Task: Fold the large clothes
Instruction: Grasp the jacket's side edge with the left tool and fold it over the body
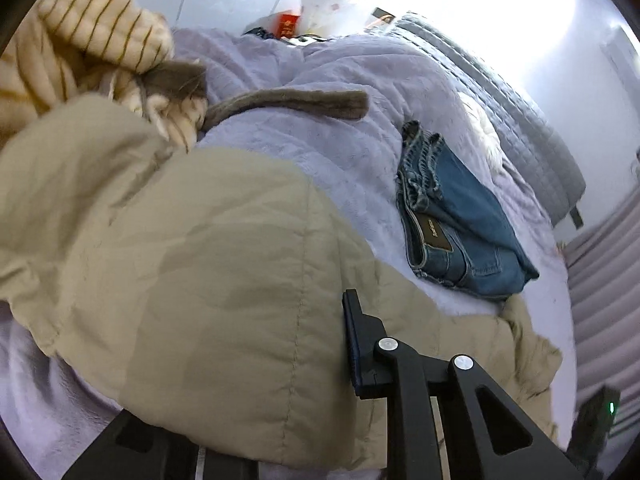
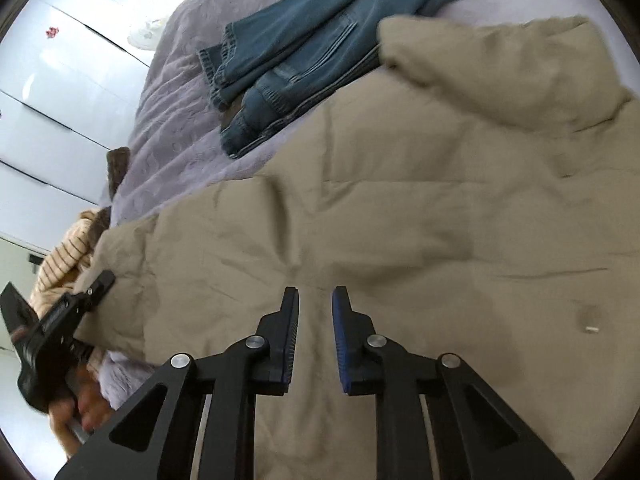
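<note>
A large beige quilted jacket lies spread on the lilac bedspread. In the left wrist view the jacket bulges between the jaws; only the right finger shows, the other is hidden under the fabric. My left gripper also shows in the right wrist view at the jacket's left edge, shut on that edge. My right gripper hovers just over the jacket's middle, jaws a little apart and empty.
Folded blue jeans lie on the bedspread beyond the jacket; they also show in the right wrist view. A cream striped garment with a grey fur strip sits at the left. White wardrobe doors stand behind.
</note>
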`<action>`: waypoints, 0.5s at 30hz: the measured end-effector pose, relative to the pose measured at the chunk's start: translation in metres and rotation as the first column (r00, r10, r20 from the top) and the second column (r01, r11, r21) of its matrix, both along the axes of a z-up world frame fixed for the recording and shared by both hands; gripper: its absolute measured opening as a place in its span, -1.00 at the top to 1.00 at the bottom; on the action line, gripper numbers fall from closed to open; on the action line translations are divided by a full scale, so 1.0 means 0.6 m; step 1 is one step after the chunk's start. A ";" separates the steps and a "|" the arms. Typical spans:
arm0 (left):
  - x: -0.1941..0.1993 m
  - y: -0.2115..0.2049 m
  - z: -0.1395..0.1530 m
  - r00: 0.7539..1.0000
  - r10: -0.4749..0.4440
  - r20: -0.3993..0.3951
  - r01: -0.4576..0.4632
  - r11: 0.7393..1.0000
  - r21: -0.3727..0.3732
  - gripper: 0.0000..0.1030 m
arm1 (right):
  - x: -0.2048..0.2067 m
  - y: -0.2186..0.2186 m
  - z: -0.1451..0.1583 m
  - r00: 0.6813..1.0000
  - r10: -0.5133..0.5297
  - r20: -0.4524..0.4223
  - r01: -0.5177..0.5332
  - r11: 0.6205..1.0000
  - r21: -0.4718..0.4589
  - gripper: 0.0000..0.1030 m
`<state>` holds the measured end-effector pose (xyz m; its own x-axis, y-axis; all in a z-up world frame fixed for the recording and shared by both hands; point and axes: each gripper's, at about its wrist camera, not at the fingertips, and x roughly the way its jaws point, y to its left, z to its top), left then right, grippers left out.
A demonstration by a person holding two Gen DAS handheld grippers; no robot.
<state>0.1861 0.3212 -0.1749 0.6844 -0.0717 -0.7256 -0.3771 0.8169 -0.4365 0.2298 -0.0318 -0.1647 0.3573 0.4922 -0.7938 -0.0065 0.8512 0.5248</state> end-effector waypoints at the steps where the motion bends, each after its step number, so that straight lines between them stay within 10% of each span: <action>1: -0.001 -0.007 0.008 1.000 -0.017 0.007 0.016 0.999 0.029 0.56 | 0.005 0.014 -0.008 1.000 0.012 0.004 -0.012 1.000 0.004 0.66; 7: -0.002 -0.106 0.085 0.973 -0.224 0.057 0.201 0.944 0.263 0.56 | 0.015 0.078 -0.072 0.997 0.071 -0.042 -0.073 0.996 -0.042 0.67; 15: 0.012 -0.320 0.160 0.854 -0.508 0.113 0.435 0.816 0.382 0.56 | -0.009 -0.010 -0.052 0.994 0.055 -0.095 -0.044 0.993 0.108 0.67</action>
